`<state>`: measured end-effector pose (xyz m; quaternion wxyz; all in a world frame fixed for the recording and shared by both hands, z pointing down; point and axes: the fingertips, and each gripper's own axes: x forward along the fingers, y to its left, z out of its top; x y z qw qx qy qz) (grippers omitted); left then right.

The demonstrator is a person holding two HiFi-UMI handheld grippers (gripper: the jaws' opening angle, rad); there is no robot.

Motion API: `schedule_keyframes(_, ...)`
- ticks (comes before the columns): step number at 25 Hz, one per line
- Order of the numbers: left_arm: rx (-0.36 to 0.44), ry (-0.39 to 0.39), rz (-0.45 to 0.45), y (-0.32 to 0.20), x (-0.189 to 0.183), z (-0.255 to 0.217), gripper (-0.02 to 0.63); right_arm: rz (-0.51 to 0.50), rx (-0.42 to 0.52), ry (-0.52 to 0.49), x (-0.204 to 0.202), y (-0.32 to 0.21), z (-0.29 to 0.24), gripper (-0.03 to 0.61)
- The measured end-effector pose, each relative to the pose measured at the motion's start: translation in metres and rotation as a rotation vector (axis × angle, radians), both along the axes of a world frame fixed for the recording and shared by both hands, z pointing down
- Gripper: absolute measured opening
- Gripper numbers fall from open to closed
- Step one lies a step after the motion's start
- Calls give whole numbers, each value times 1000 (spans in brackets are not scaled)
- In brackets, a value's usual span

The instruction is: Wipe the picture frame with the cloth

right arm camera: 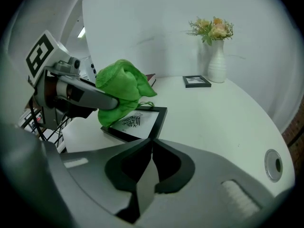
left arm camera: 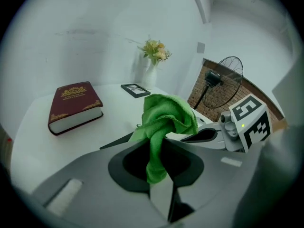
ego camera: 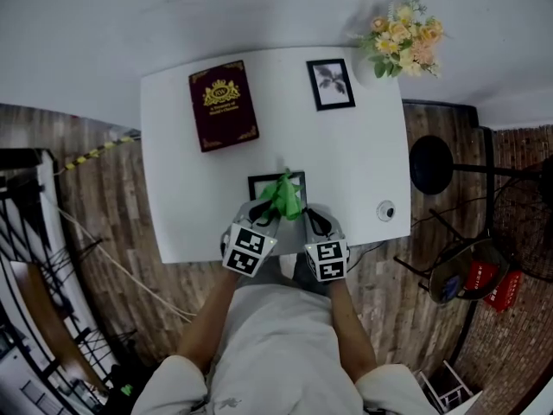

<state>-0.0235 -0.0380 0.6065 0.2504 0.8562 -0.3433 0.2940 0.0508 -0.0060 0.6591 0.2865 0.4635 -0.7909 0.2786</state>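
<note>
A black picture frame [ego camera: 259, 182] with a leaf print [right arm camera: 137, 122] lies flat near the front edge of the white table [ego camera: 363, 171]. My left gripper [ego camera: 273, 206] is shut on a bunched green cloth [left arm camera: 164, 120], which hangs just above the frame's left part [right arm camera: 121, 89]. My right gripper [right arm camera: 152, 139] sits at the frame's near corner with its jaws closed on that edge. The corner itself is hidden behind the jaws. In the head view the right gripper [ego camera: 304, 212] is beside the left one, at the frame's right.
A dark red book [ego camera: 223, 105] lies at the table's back left. A second small framed picture [ego camera: 331, 84] is at the back, beside a white vase of flowers [ego camera: 402, 41]. A round cable grommet [ego camera: 385, 211] is near the right edge. A fan [ego camera: 432, 164] stands off the table's right side.
</note>
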Motion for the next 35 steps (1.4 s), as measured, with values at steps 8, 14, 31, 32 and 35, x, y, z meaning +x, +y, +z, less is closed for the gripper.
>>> schedule_keyframes(8, -13, 51, 79, 4, 50, 6, 83, 9, -6, -20, 0, 0, 3, 3)
schedule_keyframes(14, -25, 42, 137, 10, 72, 18, 83, 8, -4, -32, 1, 0, 3, 3)
schedule_keyframes(31, -41, 14, 138, 14, 64, 38, 83, 2, -11, -20, 2, 1, 4, 3)
schedule_keyframes(32, -39, 9, 140, 15, 63, 38, 83, 3, -11, -18, 2, 1, 4, 3)
schedule_keyframes(35, -34, -8, 148, 18, 58, 37, 83, 6, -12, -14, 2, 1, 4, 3)
